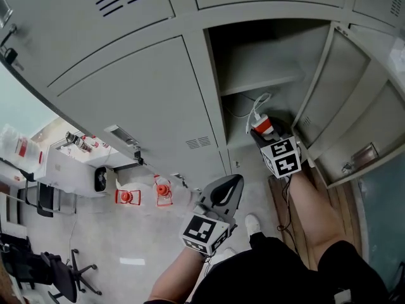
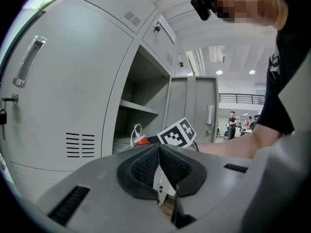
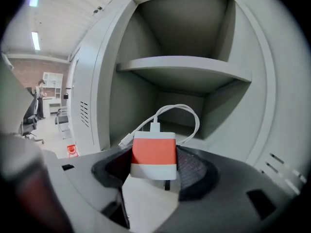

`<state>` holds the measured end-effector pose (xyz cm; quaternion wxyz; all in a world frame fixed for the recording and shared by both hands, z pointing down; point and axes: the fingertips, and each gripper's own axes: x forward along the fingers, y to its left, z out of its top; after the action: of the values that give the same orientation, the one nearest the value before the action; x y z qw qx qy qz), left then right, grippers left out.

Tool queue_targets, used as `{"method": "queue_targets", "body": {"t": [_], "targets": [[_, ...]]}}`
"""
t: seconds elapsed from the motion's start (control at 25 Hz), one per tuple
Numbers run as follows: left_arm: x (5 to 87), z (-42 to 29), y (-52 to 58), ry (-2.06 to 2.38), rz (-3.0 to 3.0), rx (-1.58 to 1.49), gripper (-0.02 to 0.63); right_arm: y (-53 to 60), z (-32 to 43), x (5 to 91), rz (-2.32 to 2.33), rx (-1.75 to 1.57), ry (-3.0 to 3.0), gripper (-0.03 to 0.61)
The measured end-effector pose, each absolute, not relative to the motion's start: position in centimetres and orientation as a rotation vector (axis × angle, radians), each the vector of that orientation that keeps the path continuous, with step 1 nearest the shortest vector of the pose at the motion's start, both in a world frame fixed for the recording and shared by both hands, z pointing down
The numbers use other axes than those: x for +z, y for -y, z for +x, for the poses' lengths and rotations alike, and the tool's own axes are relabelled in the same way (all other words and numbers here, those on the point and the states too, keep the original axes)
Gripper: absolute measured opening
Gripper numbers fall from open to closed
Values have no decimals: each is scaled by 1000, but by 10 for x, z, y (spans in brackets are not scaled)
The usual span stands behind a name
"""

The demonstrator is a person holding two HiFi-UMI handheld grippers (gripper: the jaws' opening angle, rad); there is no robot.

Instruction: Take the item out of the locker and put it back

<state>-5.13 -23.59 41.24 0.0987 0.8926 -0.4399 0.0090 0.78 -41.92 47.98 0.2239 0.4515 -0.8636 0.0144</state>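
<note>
Orange-and-white plastic power bank [image 3: 154, 152], boxy, smooth, trailing a looped white cable [image 3: 181, 111], is clamped between the wide-set ribbed pads [image 3: 195, 171] of the right gripper [image 3: 155, 174] at the mouth of the open grey metal locker [image 3: 233, 110], under its shelf [image 3: 194, 69]; the left gripper [image 2: 159, 165] is closed on nothing. Carrying is judged in hand; next, a level set-down inside is needed, then release.

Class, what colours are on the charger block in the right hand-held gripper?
The charger block is orange-red above white; best in the right gripper view.
</note>
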Motion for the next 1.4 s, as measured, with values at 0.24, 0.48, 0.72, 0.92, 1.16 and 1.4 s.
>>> {"method": "queue_targets", "body": {"t": [0.24,0.48,0.72,0.92,1.16,1.4], "targets": [[409,-48,211,1268,2659,13,17,386,13,459,1286,18,2407,325],[409,-52,179,1239,2676,6,17,347,20,443,1349,-1,2413,325],[404,-58,145,1208,2704,-4,17,302,21,429,1389,-6,2420,325],[404,-63,114,1175,2726,-6,17,261,15,420,1409,-21,2428,325],[408,-70,81,1132,2741,-1,17,213,8,417,1425,-5,2438,325],[410,-66,61,1089,2752,3,17,174,4,415,1420,15,2456,325]]}}
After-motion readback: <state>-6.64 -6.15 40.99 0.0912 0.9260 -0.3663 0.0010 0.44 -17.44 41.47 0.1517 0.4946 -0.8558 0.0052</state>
